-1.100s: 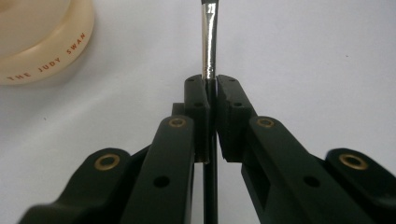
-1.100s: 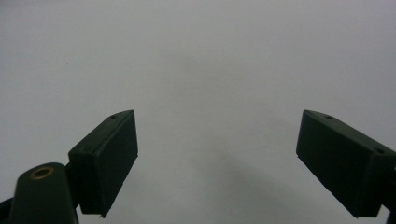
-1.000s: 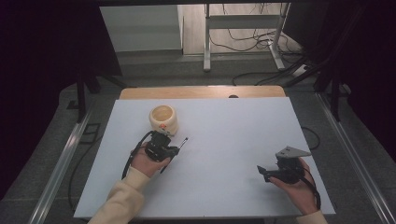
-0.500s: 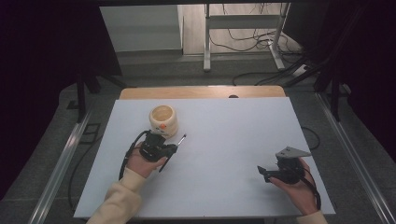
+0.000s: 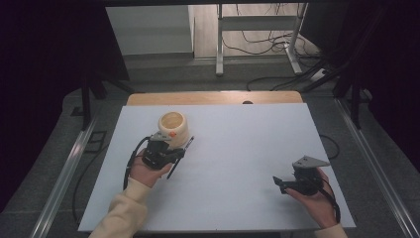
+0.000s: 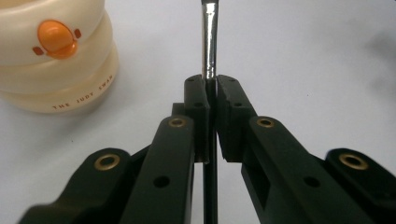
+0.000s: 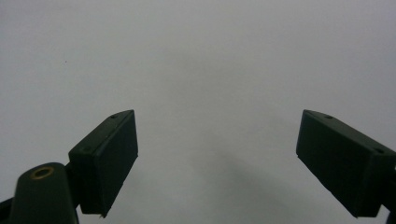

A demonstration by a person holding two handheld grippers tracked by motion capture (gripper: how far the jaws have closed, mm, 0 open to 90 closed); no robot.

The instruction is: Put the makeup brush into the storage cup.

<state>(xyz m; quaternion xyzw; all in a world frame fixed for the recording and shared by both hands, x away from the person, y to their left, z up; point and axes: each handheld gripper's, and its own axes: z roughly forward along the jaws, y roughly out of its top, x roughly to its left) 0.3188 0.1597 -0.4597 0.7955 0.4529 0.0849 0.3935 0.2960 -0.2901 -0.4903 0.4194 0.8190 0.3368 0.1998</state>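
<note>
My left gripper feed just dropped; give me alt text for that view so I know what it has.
The left gripper is shut on a thin brush, whose metal ferrule points away over the white table. A cream ribbed pot with an orange duck mark stands at upper left, apart from the brush.

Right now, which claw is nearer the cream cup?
Left. The left claw sits just in front of the cup, shut on a thin brush. The right claw rests far off, near the table's right front corner.

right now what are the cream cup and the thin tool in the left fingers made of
Cream cup: probably glossy glazed ceramic or hard plastic; smooth ribbed wall with soft highlights, an orange duck bill and printed letters.
Thin tool: a black handle and a shiny silvery ferrule, seemingly metal; perhaps a small brush.
</note>
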